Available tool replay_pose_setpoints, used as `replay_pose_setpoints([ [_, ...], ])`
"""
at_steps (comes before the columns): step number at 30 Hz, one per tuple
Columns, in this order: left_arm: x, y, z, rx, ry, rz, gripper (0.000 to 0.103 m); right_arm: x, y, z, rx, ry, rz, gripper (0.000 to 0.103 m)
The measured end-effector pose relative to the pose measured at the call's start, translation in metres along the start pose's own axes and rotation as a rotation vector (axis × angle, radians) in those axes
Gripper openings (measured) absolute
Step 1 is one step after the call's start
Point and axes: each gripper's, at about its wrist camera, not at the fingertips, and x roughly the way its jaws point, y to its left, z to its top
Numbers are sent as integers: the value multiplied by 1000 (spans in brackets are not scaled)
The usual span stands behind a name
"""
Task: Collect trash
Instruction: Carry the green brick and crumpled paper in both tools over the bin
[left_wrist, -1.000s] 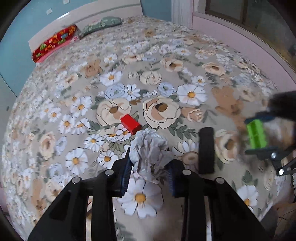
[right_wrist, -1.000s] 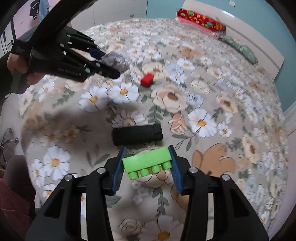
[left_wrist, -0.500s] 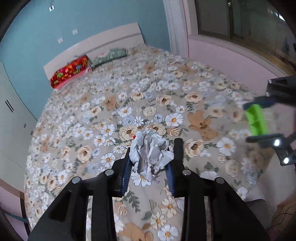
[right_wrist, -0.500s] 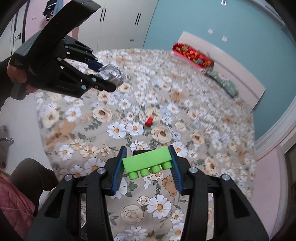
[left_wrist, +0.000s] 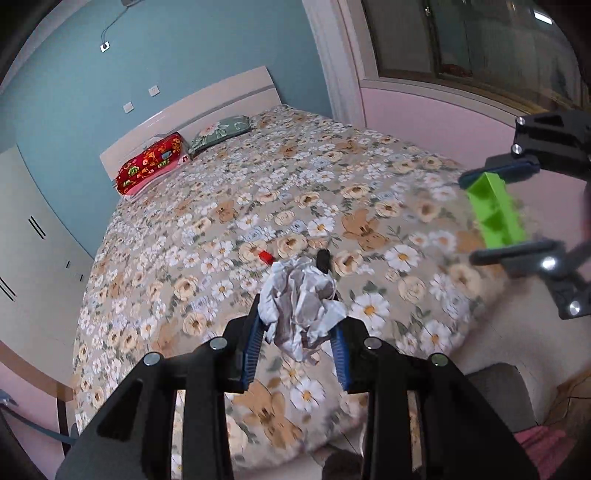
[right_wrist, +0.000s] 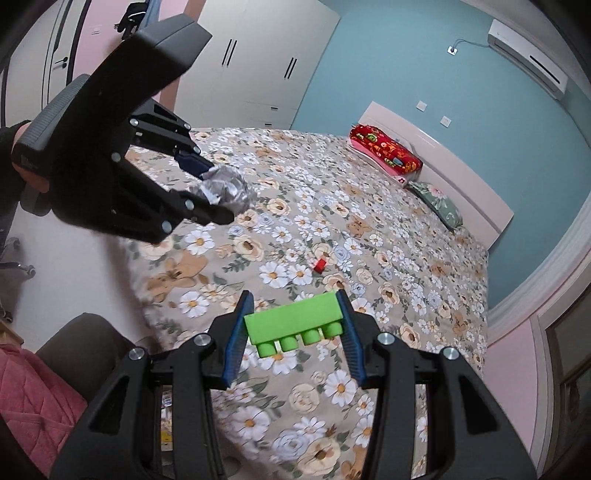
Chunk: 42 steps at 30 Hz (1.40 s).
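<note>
My left gripper (left_wrist: 298, 325) is shut on a crumpled ball of grey-white paper (left_wrist: 301, 302) and holds it high above the flowered bed (left_wrist: 229, 206). It also shows in the right wrist view (right_wrist: 207, 192) with the paper ball (right_wrist: 225, 186). My right gripper (right_wrist: 293, 325) is shut on a green toy brick (right_wrist: 295, 325), also high above the bed; the brick shows at the right of the left wrist view (left_wrist: 495, 212). A small red brick (left_wrist: 265, 256) and a black cylinder (left_wrist: 324, 258) lie on the bed below.
A red pillow (left_wrist: 149, 168) and a green pillow (left_wrist: 221, 129) lie at the headboard. White wardrobes (right_wrist: 251, 70) stand by the bed. A pink quilted cloth (right_wrist: 33, 398) and a dark chair (right_wrist: 81, 343) are at the foot. A window (left_wrist: 461, 40) is at the right.
Both grippers have risen and pulled back from the bed with their loads, so the bed now looks far smaller. The red brick and black cylinder stayed on the bed.
</note>
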Motion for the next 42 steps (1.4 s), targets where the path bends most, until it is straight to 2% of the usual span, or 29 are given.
replay_pose_setpoints([
  [6,-6,-30,-37,11,40,-27,36,-17,33,-22,-6,10,17,46],
  [13,2,-54,-81,20,83,-58,36,-6,60,-62,18,60,70,46],
  [29,69,-99,-174,20,198,-168,36,80,103,-161,135,240,215,46],
  [42,132,-132,-244,-21,344,-235,36,133,141,-228,197,344,322,46],
])
